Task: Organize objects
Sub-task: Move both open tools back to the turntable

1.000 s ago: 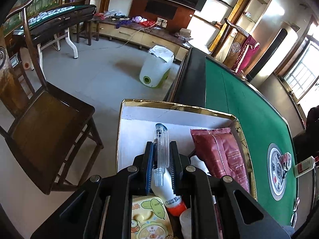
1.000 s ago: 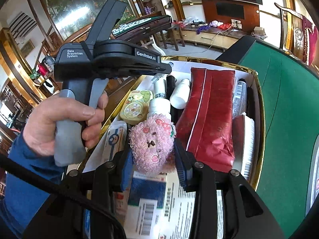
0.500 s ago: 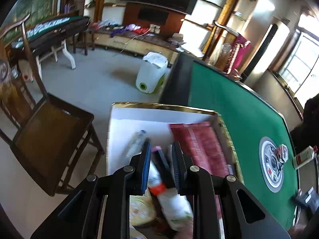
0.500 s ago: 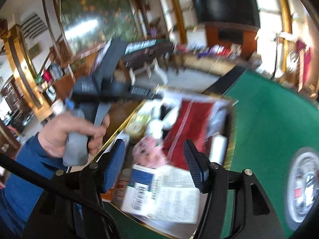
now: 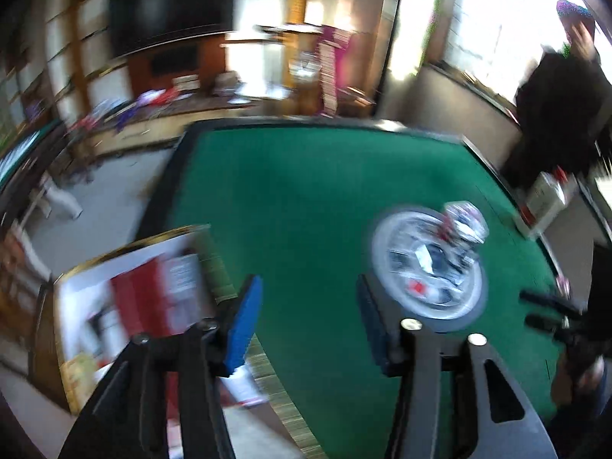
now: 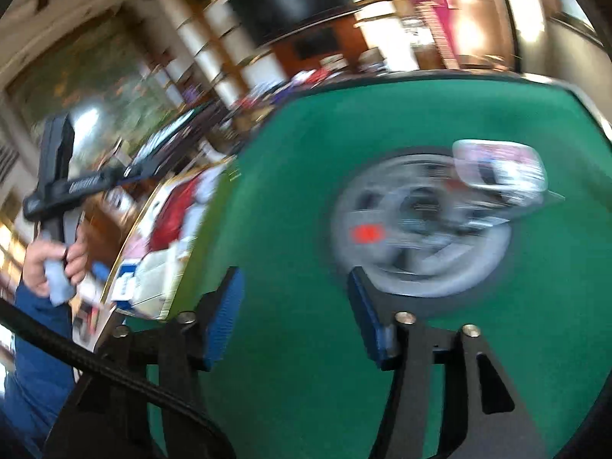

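The gold-rimmed box (image 5: 76, 283) full of packed items, a red packet (image 5: 130, 298) among them, lies at the left of the left wrist view. My left gripper (image 5: 308, 283) hangs over bare green felt to its right, jaws opening, nothing between them. In the right wrist view my right gripper (image 6: 294, 273) is also over the felt, jaws opening and empty, with the box (image 6: 134, 244) to its left. A shiny packet (image 6: 501, 168) rests on the round silver disc (image 6: 382, 267) ahead. Everything is motion-blurred.
A hand (image 6: 53, 260) in a blue sleeve holds the left gripper's handle (image 6: 57, 176) at the left. A person in black (image 5: 562, 114) stands past the green table (image 5: 306, 199)'s far right corner, near a white box (image 5: 543, 199). Shelves and a dark screen line the back wall.
The left gripper let go of the white bottle and the right let go of the pink plush, both left in the box. Both swung right over the green felt with jaws spread.
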{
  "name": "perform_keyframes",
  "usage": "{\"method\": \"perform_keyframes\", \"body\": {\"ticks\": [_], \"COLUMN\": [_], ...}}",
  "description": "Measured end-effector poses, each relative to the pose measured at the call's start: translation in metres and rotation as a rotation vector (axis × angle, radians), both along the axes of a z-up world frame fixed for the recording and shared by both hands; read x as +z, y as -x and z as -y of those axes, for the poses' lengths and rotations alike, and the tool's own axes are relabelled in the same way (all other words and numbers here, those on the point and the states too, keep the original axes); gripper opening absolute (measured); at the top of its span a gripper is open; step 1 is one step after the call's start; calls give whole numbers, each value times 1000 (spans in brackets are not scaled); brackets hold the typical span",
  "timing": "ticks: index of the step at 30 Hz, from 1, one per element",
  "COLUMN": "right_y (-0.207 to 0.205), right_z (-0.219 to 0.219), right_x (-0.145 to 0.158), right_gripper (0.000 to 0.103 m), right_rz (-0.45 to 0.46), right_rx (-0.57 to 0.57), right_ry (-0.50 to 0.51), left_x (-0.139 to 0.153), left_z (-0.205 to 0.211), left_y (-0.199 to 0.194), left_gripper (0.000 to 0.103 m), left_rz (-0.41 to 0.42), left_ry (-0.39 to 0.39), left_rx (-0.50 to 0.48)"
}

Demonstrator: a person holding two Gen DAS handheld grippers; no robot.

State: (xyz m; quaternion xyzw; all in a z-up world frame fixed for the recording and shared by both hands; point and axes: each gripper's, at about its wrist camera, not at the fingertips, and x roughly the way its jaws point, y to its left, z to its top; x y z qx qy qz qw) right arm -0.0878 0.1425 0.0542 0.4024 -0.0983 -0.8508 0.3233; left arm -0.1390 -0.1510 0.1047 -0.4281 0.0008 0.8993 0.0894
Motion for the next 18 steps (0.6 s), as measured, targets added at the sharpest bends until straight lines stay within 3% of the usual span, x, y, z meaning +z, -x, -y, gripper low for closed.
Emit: {"method": "perform_keyframes", "body": {"ticks": [2, 5, 8, 13, 15, 18], "right_y": [5, 9, 22, 22, 21, 24], "right_z": [-41, -90, -126, -152, -155, -160], "right_x": [-2, -6, -5, 1, 2, -2], "right_gripper": [79, 79, 79, 80, 80, 81], "right_rz": [4, 23, 59, 62, 62, 88], "right_rx": [-66, -125, -196, -224, -229, -218], "right_ry": [32, 113, 227, 360, 379, 442], "left_x": [-3, -15, -34, -82, -89, -90], "left_z": [-59, -147, -224, -297, -307, -305], "left_y": [18, 43, 60, 77, 83, 107], "left_gripper": [55, 55, 55, 56, 56, 56], "left_rz": [32, 41, -4, -32, -53, -8], "left_ry": [47, 169, 356, 727, 792, 763], "left_rx": [-109, -246, -396, -622, -650, -658]}}
